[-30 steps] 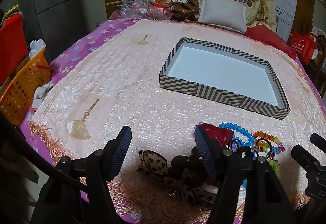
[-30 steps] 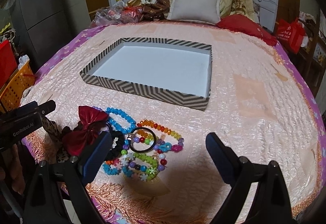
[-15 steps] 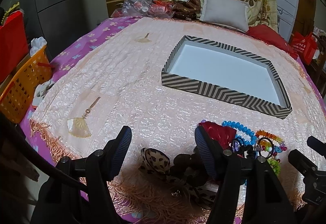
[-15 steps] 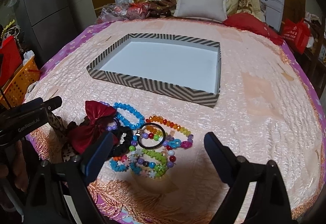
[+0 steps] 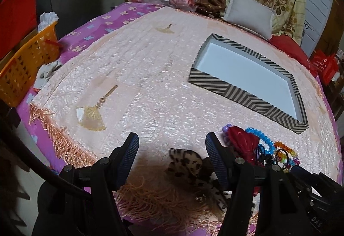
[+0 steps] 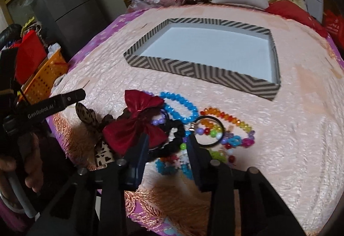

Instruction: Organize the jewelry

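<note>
Jewelry sits in a heap at the near edge of the bed, lower middle of the right wrist view, and the pick is on. Far left of that view, the left gripper [image 6: 71, 97] pokes in over the leopard-print fabric bow [image 6: 86, 115]; in its own view the left gripper [image 5: 169, 150] has its jaws spread wide with nothing held, the leopard bow lying just below the gap. Moving right, the dark red velvet bow [image 6: 137, 122] lies over the black fabric scrunchie [image 6: 172, 139], and here comes the right gripper [image 6: 167, 147], jaws closing either side of that scrunchie. Whether the pads are pressing on it yet, I cannot tell.

To do this well, I'd say take the scrunchie's loop only: the red bow's lower lobe sits right against the left-hand jaw and could get pinched in too. Just right of the jaws lie the thin black ring [image 6: 209, 131], the blue bead bracelet [image 6: 182, 107] and the rainbow bead bracelet [image 6: 228, 116], all tangled close, so a slow, straight lift should shake off hangers-on. Upper right, the shallow chevron-striped box with the white floor [image 6: 193, 68] waits empty, well apart from the heap: the likely drop spot.
</note>
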### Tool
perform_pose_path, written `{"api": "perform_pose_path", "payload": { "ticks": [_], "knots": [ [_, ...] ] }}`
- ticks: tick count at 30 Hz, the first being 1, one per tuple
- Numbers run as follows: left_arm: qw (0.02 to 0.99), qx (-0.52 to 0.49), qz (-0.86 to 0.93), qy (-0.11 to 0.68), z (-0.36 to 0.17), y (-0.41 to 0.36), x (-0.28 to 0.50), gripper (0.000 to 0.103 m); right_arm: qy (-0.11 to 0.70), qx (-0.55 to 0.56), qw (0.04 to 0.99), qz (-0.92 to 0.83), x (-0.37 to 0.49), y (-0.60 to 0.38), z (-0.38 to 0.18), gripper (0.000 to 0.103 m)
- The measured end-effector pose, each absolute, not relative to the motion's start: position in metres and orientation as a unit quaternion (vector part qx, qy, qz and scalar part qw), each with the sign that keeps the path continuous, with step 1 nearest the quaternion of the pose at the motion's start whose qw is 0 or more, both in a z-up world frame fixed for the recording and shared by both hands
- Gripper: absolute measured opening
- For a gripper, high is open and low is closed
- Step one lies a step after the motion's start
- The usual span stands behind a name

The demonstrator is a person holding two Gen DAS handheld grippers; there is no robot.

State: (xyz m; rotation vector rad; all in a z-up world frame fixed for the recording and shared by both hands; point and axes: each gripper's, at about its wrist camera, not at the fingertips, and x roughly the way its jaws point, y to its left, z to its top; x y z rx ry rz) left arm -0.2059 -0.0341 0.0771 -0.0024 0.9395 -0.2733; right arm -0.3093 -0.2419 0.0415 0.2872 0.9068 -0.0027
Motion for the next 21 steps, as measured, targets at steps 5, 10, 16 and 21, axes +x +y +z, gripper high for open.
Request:
{"api": "perform_pose_path", "payload": {
  "ticks": [5,10,16,21],
  "knots": [
    [0.87,-0.033,-0.14,0.472,0.075,-0.02,-0.207,0.05,0.436,0.161,0.886,-0.002,-0.305,-0.246,0.04,0.038],
    [0.854,-0.064,-0.149,0.493,0.067,-0.007,-0.214,0.05,0.442,0.166,0.881,0.015,-0.299,-0.24,0.037,0.038],
    [0.834,-0.094,-0.156,0.521,0.047,-0.012,-0.21,0.05,0.446,0.174,0.877,0.032,-0.286,-0.232,0.033,0.039],
    [0.835,-0.086,-0.152,0.522,0.037,-0.021,-0.208,0.05,0.455,0.185,0.869,0.051,-0.271,-0.228,0.025,0.042]
  ]
}}
